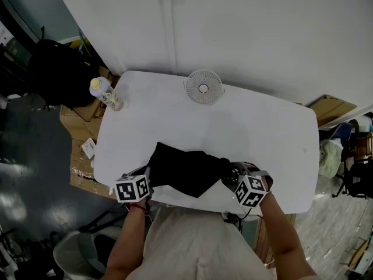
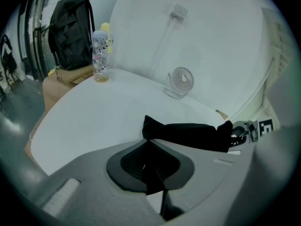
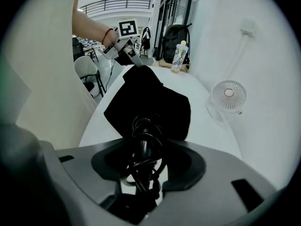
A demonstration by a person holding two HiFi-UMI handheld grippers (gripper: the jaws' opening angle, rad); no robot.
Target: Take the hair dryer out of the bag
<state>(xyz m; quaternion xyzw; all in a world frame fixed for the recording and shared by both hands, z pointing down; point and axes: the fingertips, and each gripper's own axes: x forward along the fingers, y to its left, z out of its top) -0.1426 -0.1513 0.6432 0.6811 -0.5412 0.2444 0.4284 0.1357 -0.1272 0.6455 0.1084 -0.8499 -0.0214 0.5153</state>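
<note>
Poking out of the mouth of the bag (image 1: 186,169), a coiled black cord (image 3: 143,140) is pinched between the half-closed jaws of the right claw (image 3: 143,173). The dryer itself is hidden inside the dark fabric. The bag lies at the near edge of the counter (image 1: 262,133), between the two claws. The left claw (image 2: 149,173) is clamped tight on the bag's opposite corner. A fan (image 1: 204,87) stands at the far edge and a bottle (image 1: 102,92) at the far left corner.

Left tool (image 1: 150,177) clamped shut; right tool (image 1: 231,178) part-closed, gripping.
</note>
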